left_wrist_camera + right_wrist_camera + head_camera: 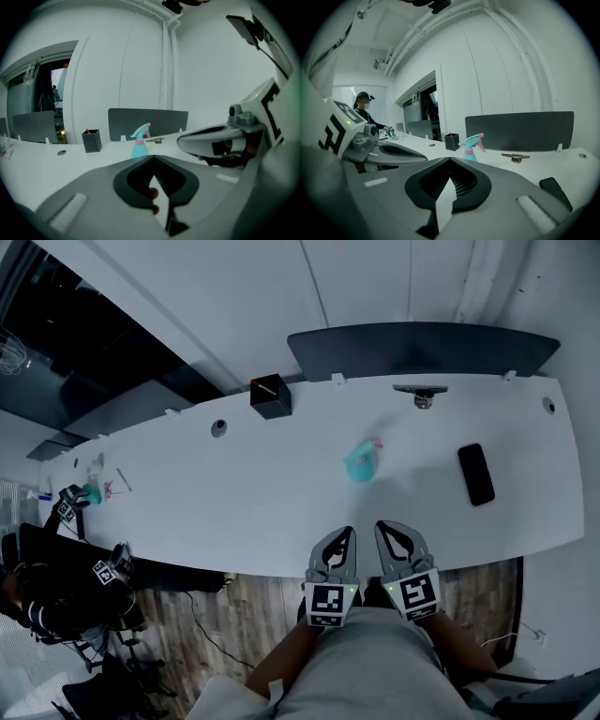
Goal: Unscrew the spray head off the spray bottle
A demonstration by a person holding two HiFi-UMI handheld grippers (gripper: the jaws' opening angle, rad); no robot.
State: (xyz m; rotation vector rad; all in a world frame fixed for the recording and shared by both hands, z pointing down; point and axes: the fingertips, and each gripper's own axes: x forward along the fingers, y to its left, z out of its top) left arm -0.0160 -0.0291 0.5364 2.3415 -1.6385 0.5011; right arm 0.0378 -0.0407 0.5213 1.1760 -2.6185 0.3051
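1. Left gripper (345,538) is held low at the near edge of the table (234,512). Its jaws are together with nothing between them, as the left gripper view confirms (157,187).
2. Right gripper (385,531) is just beside the left one, side by side. Its jaws are also pressed together and empty (450,187).
3. Spray bottle (361,462) has a teal body and a pink head. It stands upright mid-table with the head screwed on. It is out in front of both grippers, well apart from them and touched by neither.
4. The bottle also shows in the left gripper view (139,143) and the right gripper view (471,147), past the closed jaw tips.
5. Black pen holder (270,397) sits at the far edge of the table, left of the bottle.
6. Black phone (476,474) lies flat, right of the bottle.
7. Dark divider panel (422,351) runs along the far edge, with a small metal clamp (421,395) in front of it.
8. Another person (56,601) sits at the table's far left end; what they are doing is too small to tell.
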